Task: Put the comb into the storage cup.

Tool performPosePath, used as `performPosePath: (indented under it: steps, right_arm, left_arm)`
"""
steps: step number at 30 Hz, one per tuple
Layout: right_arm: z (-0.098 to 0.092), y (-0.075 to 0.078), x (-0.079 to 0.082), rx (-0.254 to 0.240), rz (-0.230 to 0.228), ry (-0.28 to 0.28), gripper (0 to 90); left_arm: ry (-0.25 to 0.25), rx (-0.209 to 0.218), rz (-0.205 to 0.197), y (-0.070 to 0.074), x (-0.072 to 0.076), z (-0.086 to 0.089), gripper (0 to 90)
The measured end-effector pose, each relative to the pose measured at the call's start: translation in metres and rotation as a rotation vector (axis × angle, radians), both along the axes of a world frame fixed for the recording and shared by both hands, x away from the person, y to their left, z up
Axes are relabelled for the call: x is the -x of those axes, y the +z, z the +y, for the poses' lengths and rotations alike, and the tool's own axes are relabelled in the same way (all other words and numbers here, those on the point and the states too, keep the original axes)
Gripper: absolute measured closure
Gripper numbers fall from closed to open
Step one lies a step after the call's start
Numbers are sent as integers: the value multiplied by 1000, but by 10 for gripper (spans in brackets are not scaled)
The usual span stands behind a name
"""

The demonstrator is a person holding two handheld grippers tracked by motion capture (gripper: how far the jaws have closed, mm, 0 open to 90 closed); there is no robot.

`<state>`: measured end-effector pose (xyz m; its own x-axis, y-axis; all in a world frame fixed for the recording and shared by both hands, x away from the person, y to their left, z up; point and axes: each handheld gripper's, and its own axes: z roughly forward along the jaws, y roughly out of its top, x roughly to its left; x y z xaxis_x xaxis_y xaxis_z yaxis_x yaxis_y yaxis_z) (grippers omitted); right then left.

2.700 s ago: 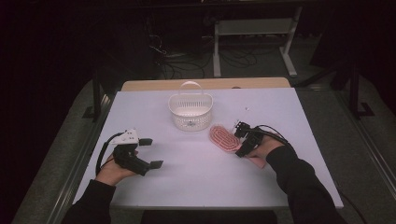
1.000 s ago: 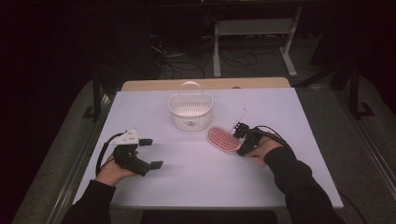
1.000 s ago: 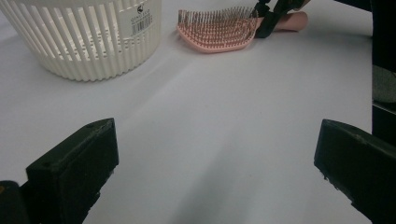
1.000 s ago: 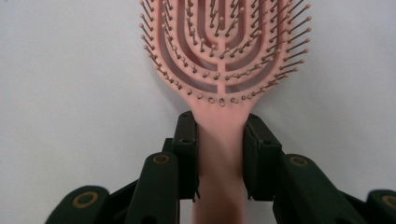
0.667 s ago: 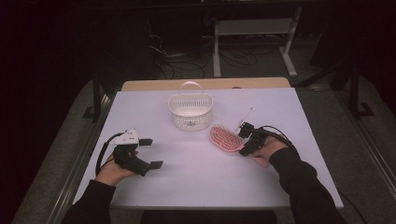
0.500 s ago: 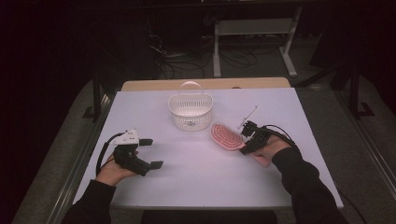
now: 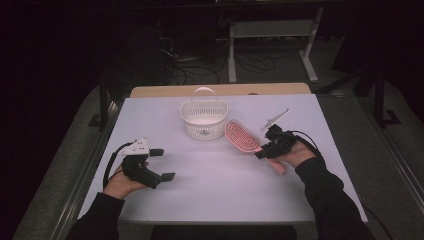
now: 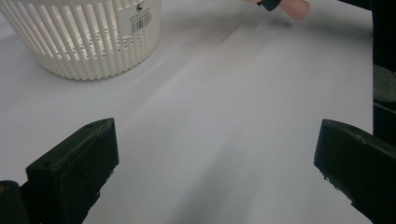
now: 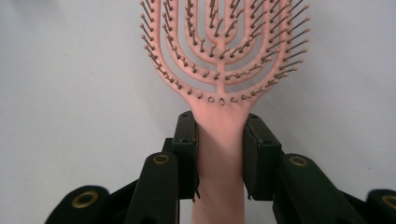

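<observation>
A pink hairbrush is held by its handle in the right gripper, whose jaws are closed on the neck just below the bristled head. In the right gripper view the two black pads are seen pressed against either side of the handle, with the brush head pointing away from the camera, bristles up, over bare table. In the high view the brush is seen right of the table's centre, its head angled toward the far left and lying just beside the white slatted basket; whether head and basket touch cannot be told. The handle's end sticks out beneath the right hand.

The basket stands upright near the far middle of the white table, its hoop handle raised; in the left gripper view a barcode label is seen on its wall. A thin grey plate, part of the right gripper, juts up behind that hand.

The left gripper is held near the table's left front, well apart from basket and brush, with its jaws wide open and nothing between them. Only bare tabletop lies between it and the basket. Beyond the table's far edge, a wooden strip, floor cables and a metal stand are seen in the dark.
</observation>
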<state>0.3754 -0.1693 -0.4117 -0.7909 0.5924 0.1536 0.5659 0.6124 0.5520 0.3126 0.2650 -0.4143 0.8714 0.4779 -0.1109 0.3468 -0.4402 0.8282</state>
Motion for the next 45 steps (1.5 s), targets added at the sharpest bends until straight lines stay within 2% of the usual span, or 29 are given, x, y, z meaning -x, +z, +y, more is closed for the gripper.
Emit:
performPosePath:
  steps: [9, 15, 25, 32, 36, 43, 45]
  right_arm:
    - [-7, 5, 1, -106, -68, 6, 686]
    - [-9, 9, 3, -176, -123, 35, 686]
    - [-4, 12, 6, -256, -177, 84, 686]
    - [-1, 15, 8, -281, -211, 99, 686]
    - [-1, 16, 8, -296, -215, 104, 686]
    - [1, 23, 7, -320, -232, 129, 686]
    - [2, 24, 7, -321, -231, 133, 686]
  left_arm:
    - [4, 12, -3, 1, 0, 0, 0]
    - [-1, 19, -6, 3, -1, -1, 0]
    - [-19, 56, -11, 9, -5, -5, 0]
    - [-31, 74, -20, 15, -10, -11, 0]
    - [-39, 79, -27, 19, -13, -13, 0]
    - [-53, 87, -61, 36, -21, -20, 0]
    - [-53, 87, -61, 36, -21, -20, 0]
